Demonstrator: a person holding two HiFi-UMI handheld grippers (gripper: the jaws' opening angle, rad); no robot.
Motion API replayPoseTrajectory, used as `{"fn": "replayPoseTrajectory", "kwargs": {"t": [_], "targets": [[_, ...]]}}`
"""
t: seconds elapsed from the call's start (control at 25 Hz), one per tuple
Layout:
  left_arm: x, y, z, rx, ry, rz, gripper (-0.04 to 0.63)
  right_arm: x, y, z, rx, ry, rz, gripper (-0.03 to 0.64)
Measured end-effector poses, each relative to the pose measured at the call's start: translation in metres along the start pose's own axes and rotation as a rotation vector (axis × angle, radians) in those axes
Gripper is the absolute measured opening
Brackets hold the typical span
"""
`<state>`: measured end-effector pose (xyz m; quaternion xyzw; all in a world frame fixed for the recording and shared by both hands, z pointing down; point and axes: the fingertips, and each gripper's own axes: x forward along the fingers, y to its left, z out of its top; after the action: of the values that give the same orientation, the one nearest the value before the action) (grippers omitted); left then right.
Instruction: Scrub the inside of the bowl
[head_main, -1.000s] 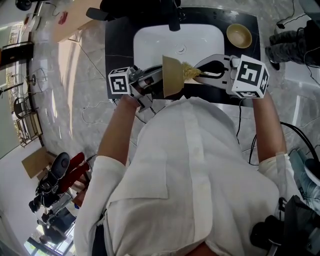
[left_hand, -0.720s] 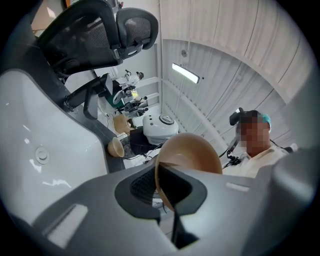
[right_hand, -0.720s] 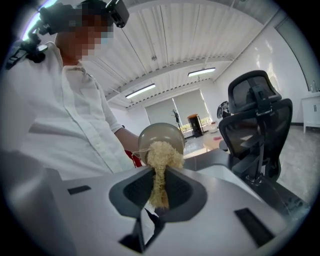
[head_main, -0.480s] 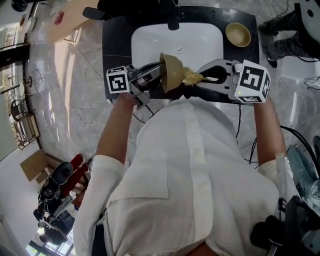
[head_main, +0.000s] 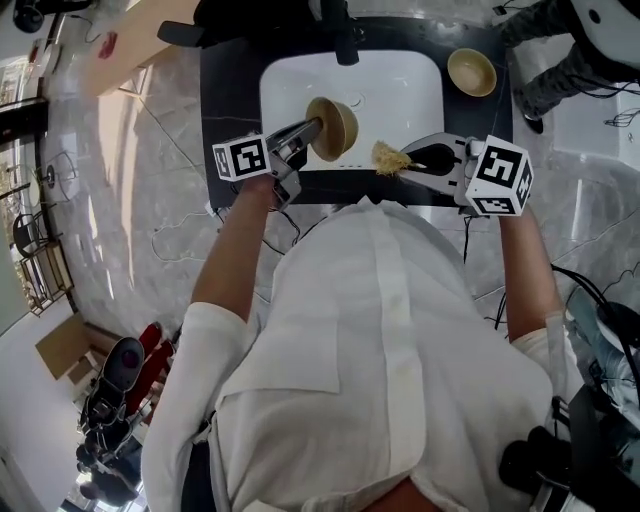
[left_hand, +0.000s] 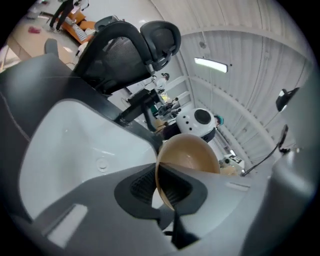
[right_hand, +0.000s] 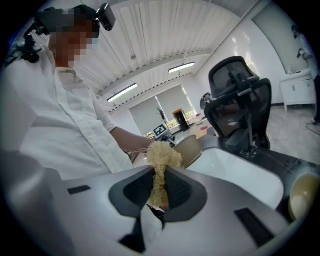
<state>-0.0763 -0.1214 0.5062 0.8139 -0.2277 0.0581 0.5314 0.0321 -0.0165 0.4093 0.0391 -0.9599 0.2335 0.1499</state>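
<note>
My left gripper (head_main: 310, 128) is shut on the rim of a tan bowl (head_main: 333, 128) and holds it tilted on its side over the white sink (head_main: 400, 90). In the left gripper view the bowl (left_hand: 192, 152) opens to the right, its rim pinched between the jaws of the left gripper (left_hand: 167, 187). My right gripper (head_main: 408, 160) is shut on a straw-coloured fibre scrubber (head_main: 388, 157) at the sink's near edge, a short gap right of the bowl. In the right gripper view the scrubber (right_hand: 161, 155) sticks up from the right gripper (right_hand: 159, 192), with the bowl (right_hand: 190, 146) beyond it.
A second tan bowl (head_main: 472, 71) stands on the dark counter (head_main: 230, 80) at the sink's far right, and shows at the edge of the right gripper view (right_hand: 302, 197). A black faucet (head_main: 343, 40) rises behind the basin. A black office chair (left_hand: 127, 45) stands beyond the counter.
My left gripper has carried the bowl away from me and down over the basin. The scrubber, which was inside the bowl, is now out of it and apart.
</note>
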Motion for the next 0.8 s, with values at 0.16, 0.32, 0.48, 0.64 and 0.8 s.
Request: {"fn": "replayPoseTrajectory", "kwargs": {"t": [0.16,0.32,0.48,0.64,0.8], "targets": [[0.004,0.062,-0.002,-0.031,0.019,0.196,0.012,0.002,-0.027,-0.011,0.072,-0.028,-0.197,0.049],[0.015,0.115,-0.011,-0.052,0.069,0.361,0.012,-0.004,-0.039,-0.023,0.146,-0.049,-0.338,0.049],[0.030,0.153,-0.017,-0.045,0.109,0.477,0.012,-0.016,-0.044,-0.032,0.191,-0.042,-0.418,0.049],[0.041,0.189,-0.019,-0.045,0.138,0.581,0.012,-0.026,-0.051,-0.037,0.217,-0.020,-0.448,0.049],[0.051,0.216,-0.022,-0.045,0.160,0.643,0.012,-0.032,-0.056,-0.045,0.241,-0.003,-0.459,0.049]]}}
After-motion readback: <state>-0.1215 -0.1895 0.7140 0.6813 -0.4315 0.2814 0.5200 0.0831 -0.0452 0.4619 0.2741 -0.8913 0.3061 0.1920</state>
